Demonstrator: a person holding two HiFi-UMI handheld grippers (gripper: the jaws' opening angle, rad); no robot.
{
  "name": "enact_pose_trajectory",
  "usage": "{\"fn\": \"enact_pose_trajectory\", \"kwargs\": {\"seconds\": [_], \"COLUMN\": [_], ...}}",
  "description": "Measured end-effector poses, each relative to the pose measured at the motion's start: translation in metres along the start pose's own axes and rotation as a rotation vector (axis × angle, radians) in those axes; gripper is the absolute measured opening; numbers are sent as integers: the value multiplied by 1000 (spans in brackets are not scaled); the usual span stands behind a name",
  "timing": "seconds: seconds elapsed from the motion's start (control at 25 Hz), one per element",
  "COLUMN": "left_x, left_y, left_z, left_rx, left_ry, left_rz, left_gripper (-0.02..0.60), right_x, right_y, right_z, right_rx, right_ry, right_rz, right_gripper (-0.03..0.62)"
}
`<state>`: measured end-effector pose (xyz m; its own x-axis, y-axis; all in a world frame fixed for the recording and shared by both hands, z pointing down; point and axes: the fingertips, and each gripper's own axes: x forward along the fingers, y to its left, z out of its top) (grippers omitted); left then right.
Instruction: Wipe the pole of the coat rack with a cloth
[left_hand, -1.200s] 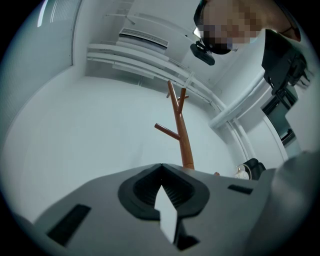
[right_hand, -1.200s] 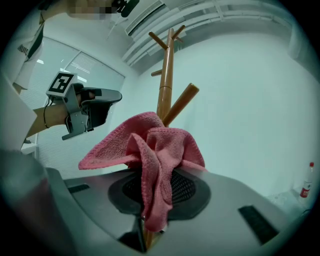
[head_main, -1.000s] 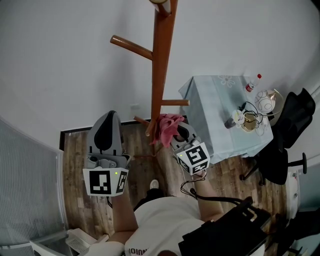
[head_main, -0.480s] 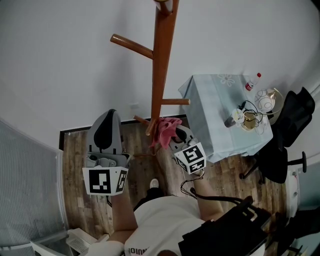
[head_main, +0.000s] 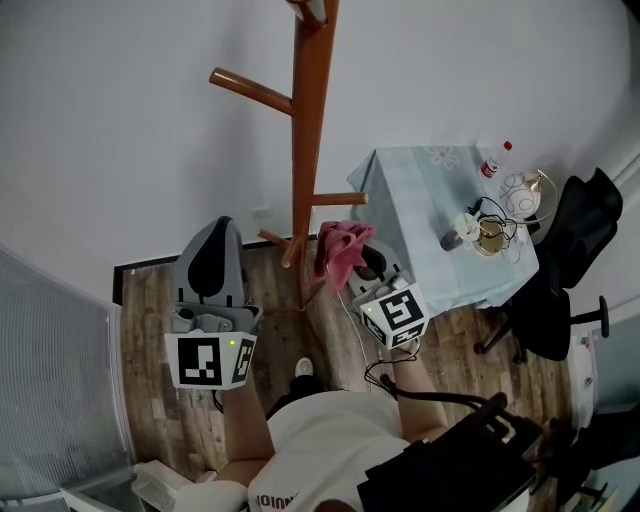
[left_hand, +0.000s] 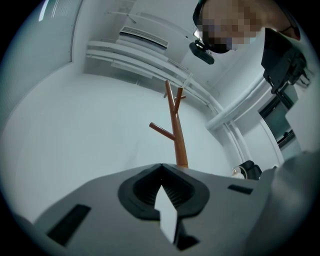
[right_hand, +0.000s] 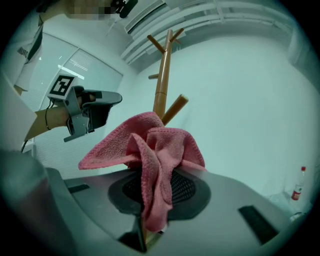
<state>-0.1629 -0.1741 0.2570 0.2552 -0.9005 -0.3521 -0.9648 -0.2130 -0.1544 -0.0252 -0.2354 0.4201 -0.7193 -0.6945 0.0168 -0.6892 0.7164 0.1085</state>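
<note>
Nearest in, the left gripper (head_main: 218, 240) is closed on nothing and points up over the wood floor (head_main: 150, 320), well left of the action. The right gripper (head_main: 362, 268) is clamped on the pink cloth (head_main: 338, 245), and its own view shows a big loose bunch spilling out past the jaws. That cloth sits just right of the lower pole (head_main: 303, 150) of the coat rack. It's near, but I can't tell whether it's touching.

My read is that the wipe is being lined up. To do it well, the loose fold should go flat against the wood, not just the bunched tip, and the strokes should run along the pole's length with steady sideways pressure. The pinch looks deep enough to hold. The free left gripper could steady the rack if it rocks.

Now the obstacles. A low peg (head_main: 292, 255) angles out beside the cloth and a short peg (head_main: 343, 199) sticks out right just above it, so strokes will have to be broken between them. The corner of the bench (head_main: 385, 200) is close on the right, so there's little swing room there. Left of the pole there's plain wall (head_main: 130, 150) and open space. Higher up, the long peg (head_main: 250, 90) juts left.
</note>
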Motion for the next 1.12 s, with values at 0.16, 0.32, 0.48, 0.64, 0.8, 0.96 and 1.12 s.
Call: {"fn": "enact_pose_trajectory", "kwargs": {"seconds": [0.16, 0.32, 0.48, 0.64, 0.8, 0.96, 1.12], "left_x": [2, 2, 1, 1, 1, 1, 1], "left_y": [-3, -3, -3, -4, -3, -4, -4], "left_z": [-1, -1, -1, -2, -2, -2, -2], "left_rx": [-5, -8, -6, -6, -9, -11, -9], "left_ry": [-3, -4, -4, -4, -4, -3, -3], "left_rz": [-7, -7, -5, -3, -1, -3, -5], "left_gripper": [14, 14, 14, 14, 14, 14, 14], "right_x": [-8, -12, -15, -16, -16, -16, -16], "right_y": [-2, -2, -2, -2, -2, -3, -4], "right_z": [25, 46, 54, 56, 57, 56, 57], "right_rx": [-34, -54, -67, -71, -73, -69, -62], "right_ry": [-54, -96, -117, -121, -124, -121, -126], "right_rz": [-4, 1, 1, 1, -4, -5, -6], "right_gripper": [83, 83, 83, 83, 83, 83, 83]}}
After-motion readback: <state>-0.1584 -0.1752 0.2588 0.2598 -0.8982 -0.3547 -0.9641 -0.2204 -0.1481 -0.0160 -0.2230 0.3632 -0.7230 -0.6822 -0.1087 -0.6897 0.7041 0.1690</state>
